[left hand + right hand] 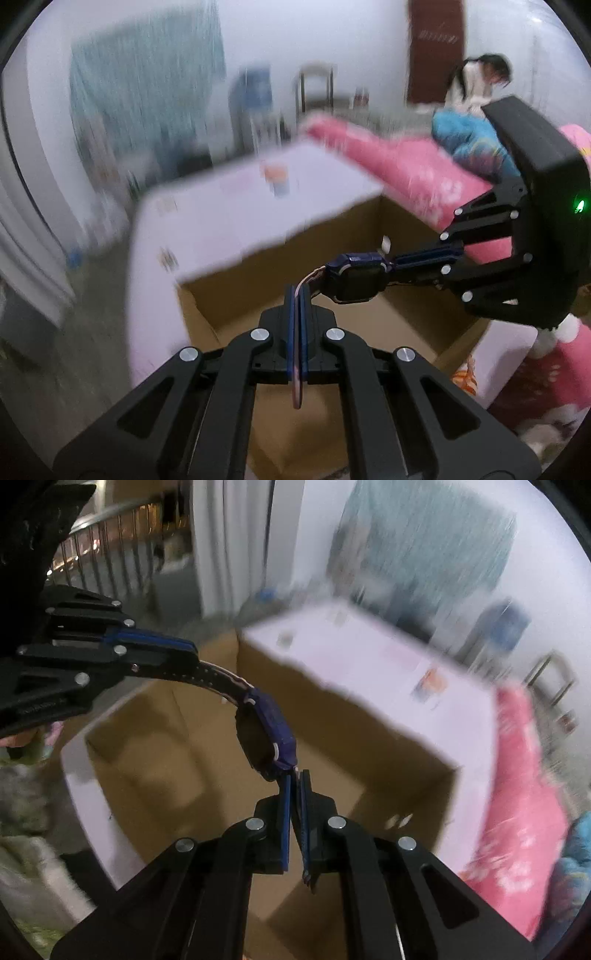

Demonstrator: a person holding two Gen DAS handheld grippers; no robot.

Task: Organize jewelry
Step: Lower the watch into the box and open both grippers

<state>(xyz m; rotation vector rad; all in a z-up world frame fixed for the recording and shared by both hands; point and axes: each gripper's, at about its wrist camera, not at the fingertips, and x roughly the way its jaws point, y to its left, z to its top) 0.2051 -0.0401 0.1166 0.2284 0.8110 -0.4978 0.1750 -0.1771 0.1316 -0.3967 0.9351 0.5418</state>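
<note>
An open cardboard box (177,760) (brown inside, white outside) sits beside a pink bed (517,775) and fills the lower middle of both views. Above its opening, a dark blue watch (267,734) hangs stretched between two grippers, its long axis running strap to strap. The left gripper (297,295) is clamped on one strap end, toward the box's near edge. The right gripper (295,775) is clamped on the other strap, toward the bed side. The box lies directly below both; neither looks nearer.
</note>
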